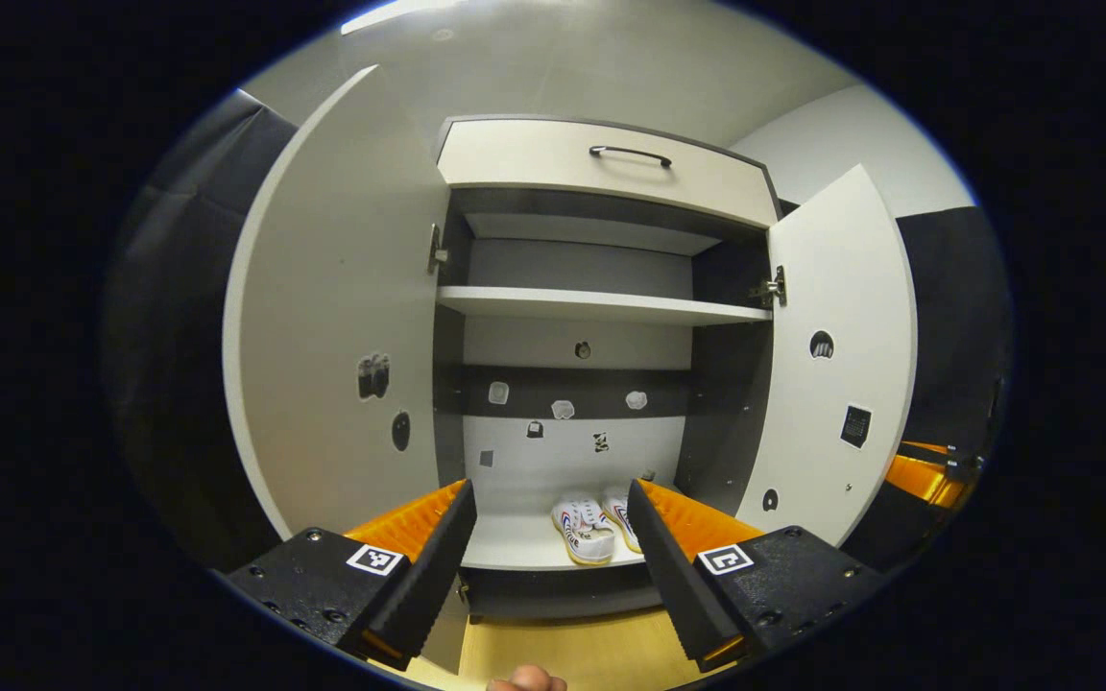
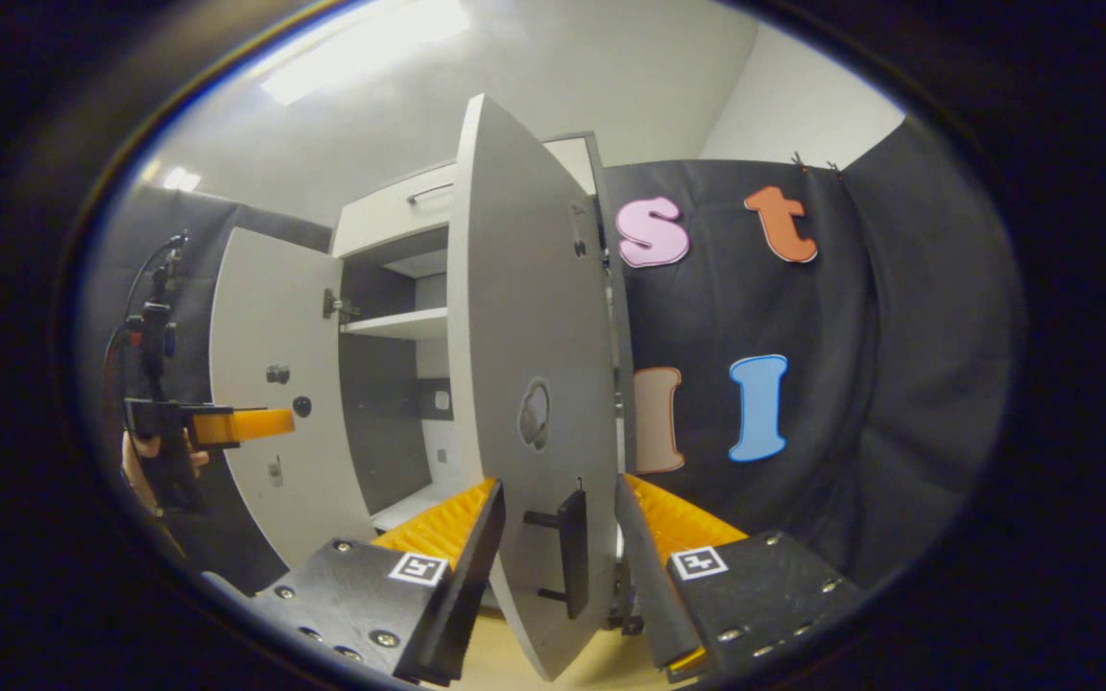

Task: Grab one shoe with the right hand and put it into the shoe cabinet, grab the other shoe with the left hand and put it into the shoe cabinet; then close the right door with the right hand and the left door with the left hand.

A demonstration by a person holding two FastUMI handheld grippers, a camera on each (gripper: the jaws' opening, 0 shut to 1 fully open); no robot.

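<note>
Left gripper view: the left gripper (image 1: 551, 547) faces the open shoe cabinet (image 1: 601, 173), jaws wide apart and holding nothing. Two white shoes (image 1: 591, 526) lie side by side on the bottom shelf (image 1: 515, 542). The left door (image 1: 332, 326) and the right door (image 1: 836, 365) both stand open.

Right gripper view: the right gripper (image 2: 558, 547) straddles the edge of the right door (image 2: 529, 384), jaws open on either side of its black handle (image 2: 572, 552), not pressing it. Farther left, a hand (image 2: 145, 461) holds the left gripper (image 2: 227, 424).
</note>
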